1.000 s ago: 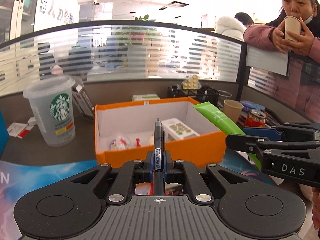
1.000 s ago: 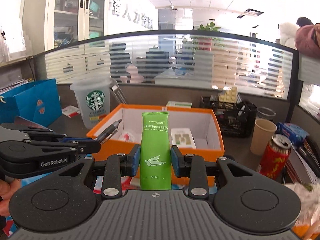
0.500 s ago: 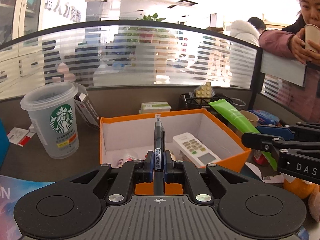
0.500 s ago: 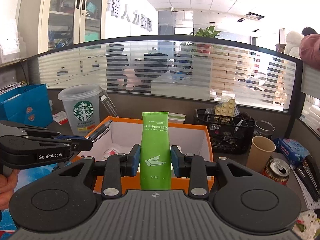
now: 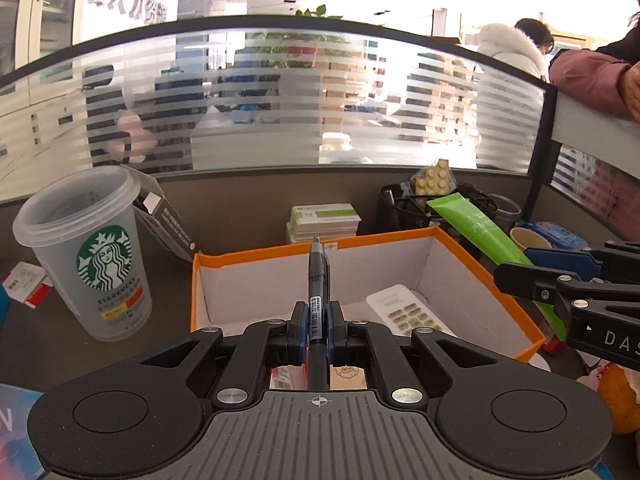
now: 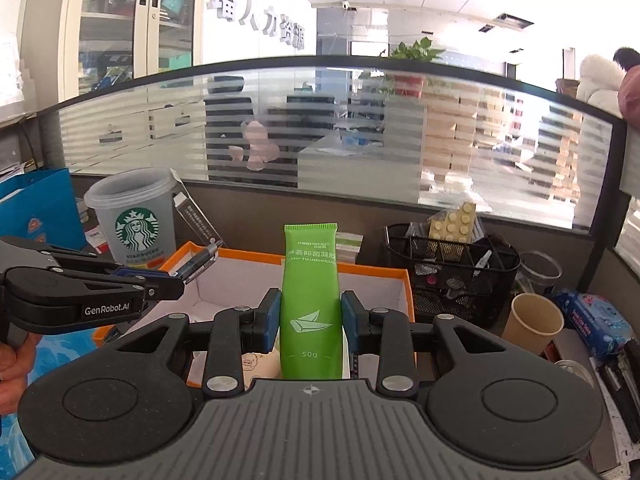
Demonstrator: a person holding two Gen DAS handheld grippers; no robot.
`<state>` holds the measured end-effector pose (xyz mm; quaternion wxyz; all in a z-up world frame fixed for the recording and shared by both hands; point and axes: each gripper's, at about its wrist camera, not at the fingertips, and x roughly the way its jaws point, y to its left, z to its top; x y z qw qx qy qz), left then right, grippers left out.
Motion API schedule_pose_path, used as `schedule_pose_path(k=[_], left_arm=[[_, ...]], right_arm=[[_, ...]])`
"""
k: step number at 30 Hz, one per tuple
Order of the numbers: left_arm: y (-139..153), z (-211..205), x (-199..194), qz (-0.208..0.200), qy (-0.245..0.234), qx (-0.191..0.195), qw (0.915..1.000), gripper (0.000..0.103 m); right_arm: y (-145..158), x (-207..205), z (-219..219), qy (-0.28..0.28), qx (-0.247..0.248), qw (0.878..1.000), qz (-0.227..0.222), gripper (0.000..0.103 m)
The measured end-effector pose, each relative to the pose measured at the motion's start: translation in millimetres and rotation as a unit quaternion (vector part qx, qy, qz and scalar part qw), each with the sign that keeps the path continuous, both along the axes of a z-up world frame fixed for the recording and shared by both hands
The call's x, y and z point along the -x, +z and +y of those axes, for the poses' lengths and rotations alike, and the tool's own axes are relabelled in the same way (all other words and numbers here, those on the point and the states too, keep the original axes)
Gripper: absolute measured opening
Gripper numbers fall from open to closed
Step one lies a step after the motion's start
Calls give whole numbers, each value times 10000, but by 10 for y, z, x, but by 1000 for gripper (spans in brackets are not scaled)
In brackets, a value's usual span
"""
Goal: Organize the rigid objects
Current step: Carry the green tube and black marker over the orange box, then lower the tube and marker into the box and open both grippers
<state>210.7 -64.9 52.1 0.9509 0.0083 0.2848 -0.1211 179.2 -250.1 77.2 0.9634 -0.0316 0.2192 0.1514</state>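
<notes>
Left gripper [image 5: 318, 322]: jaws clamped on a dark pen [image 5: 318, 280], barrel pointing forward and slightly up, tip over the orange box [image 5: 486, 276]; the same gripper seen from the right wrist view at the left edge, pen jutting past its fingertips over the box's near left corner. Right gripper [image 6: 311, 316]: blue pads pressed against both sides of a green tube [image 6: 311, 296], tube upright between them, crimped end uppermost, marked 50g; from the left wrist view the tube slants over the box's right wall. Orange box: open-topped, white-lined, on the grey desk [image 5: 52, 344]; contents visible are a white remote control [image 5: 408, 314] lying flat toward the right side, other small items at the near wall partly hidden by the grippers. Starbucks cup [image 5: 86, 252]: translucent plastic, upright, left of the box and apart from it. Small stack of white-and-green cartons [image 5: 324, 222]: behind the box's far wall. Black mesh organiser [image 6: 452, 272]: right of and behind the box, holding a yellow studded block [image 6: 452, 218]. Paper cup [image 6: 532, 322]: upright, right of the organiser's front. Blue wipes pack [image 6: 596, 320]: just right of the paper cup. Blue paper bag [image 6: 38, 208]: far left. Frosted striped glass partition [image 5: 320, 100]: along the desk's back edge; a person's pink sleeve [image 5: 588, 76] resting on its top right.
</notes>
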Motion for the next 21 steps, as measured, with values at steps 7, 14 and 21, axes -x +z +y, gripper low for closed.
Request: schedule_pose_path(k=[7, 14, 21], left_arm=[[-201, -80, -299, 356, 33, -142, 9993, 8], [-340, -130, -451, 561, 8, -244, 9981, 8], [-382, -176, -561, 673, -39, -351, 9971, 8]], right_arm=[[-236, -411, 35, 101, -36, 9985, 528, 30], [-428, -665, 81, 119, 122, 9965, 816, 30], [-588, -818, 146, 150, 356, 9935, 1070, 30]])
